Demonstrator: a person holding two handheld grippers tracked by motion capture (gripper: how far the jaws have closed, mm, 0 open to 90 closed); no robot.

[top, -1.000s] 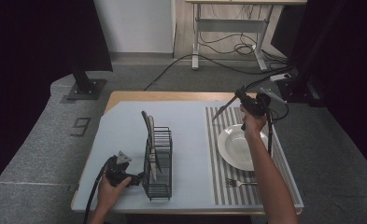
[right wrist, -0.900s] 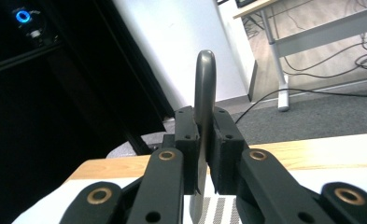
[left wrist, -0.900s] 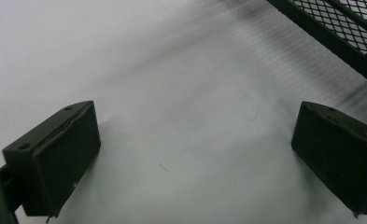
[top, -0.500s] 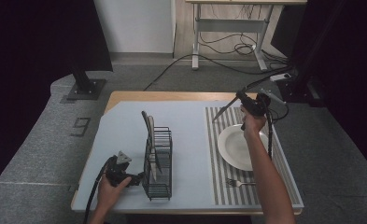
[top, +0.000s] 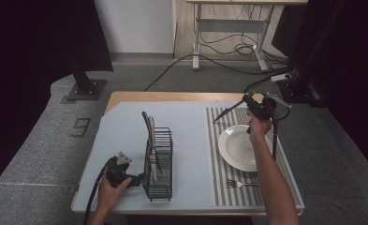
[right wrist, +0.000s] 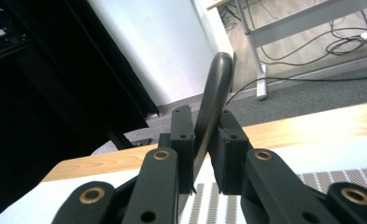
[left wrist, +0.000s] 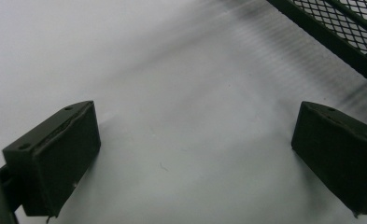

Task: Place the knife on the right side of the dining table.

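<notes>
Upper right of the high view, right tongs (top: 253, 107) are gripping a knife (top: 228, 112), its long axis pointing left toward the rack (top: 158, 164). Left tongs (left wrist: 190, 154) are resting released beside that rack.

Black right gripper (right wrist: 204, 154) with brass-ringed screws; left gripper (top: 121, 171) carries grey triangular plate

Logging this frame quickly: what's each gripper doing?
Left gripper: open, holding nothing, by the black rack.
Right gripper: shut on a knife.
</notes>
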